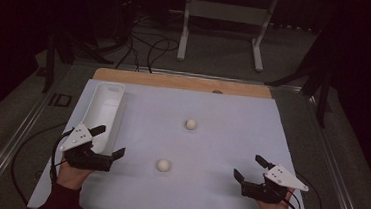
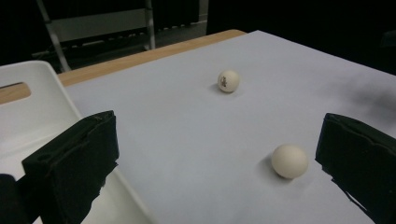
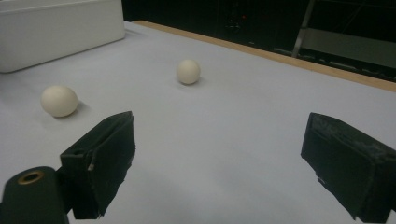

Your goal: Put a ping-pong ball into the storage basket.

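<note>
**Two balls out on the mat, tray looks empty**

Both grippers sit at the near edge with jaws spread wide, nothing between them, so it reads like a ready stance before a pick. The left gripper [image 1: 106, 141] hangs right by the near end of the white tray [image 1: 105, 94], one jaw over its rim. The near ball [image 1: 163, 165] lies between the two grippers, closer to the left one; the far ball [image 1: 190, 124] rests mid-mat, well apart. The right gripper [image 1: 249, 168] waits near-right. What's visible of the tray is bare, probably where the balls go.
</note>
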`<state>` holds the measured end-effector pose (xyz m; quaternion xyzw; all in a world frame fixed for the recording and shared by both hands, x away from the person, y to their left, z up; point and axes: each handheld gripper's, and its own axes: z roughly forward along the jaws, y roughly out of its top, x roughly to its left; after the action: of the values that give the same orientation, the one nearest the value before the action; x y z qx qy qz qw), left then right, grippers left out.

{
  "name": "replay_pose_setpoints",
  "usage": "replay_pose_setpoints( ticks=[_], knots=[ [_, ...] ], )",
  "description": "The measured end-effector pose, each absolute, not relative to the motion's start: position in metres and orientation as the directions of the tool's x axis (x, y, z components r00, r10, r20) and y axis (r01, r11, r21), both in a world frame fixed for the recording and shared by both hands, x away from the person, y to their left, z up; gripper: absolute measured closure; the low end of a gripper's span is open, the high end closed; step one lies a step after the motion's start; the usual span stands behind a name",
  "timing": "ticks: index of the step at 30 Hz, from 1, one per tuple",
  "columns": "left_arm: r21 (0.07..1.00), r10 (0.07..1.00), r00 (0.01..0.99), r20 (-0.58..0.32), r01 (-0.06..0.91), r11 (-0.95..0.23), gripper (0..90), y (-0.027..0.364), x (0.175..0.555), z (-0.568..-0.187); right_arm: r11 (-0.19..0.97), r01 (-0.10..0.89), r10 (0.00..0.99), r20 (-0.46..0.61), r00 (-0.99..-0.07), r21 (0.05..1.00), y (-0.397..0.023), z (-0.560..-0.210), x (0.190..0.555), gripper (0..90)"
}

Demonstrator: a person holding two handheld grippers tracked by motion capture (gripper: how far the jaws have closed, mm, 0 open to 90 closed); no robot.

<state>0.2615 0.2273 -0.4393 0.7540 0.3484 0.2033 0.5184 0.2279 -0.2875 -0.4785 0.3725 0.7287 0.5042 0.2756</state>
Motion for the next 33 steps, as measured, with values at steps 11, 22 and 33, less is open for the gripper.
replay_pose_setpoints(
  ticks=[11,22,33],
  knots=[
    [0.918,0.712,0.701,-0.04,0.306,-0.251,0.1,0.208,0.275,-0.433,0.219,0.267,0.823,-0.031,-0.567,0.939,-0.287,-0.479,0.228,9.6],
    [0.907,0.685,0.727,-0.034,0.311,-0.284,0.0,0.19,0.287,-0.43,0.22,0.263,0.827,-0.036,-0.561,0.939,-0.287,-0.48,0.228,9.6],
    [0.893,0.665,0.745,-0.05,0.332,-0.305,0.1,0.17,0.3,-0.435,0.219,0.261,0.831,-0.04,-0.555,0.94,-0.287,-0.48,0.228,9.6]
  ],
)
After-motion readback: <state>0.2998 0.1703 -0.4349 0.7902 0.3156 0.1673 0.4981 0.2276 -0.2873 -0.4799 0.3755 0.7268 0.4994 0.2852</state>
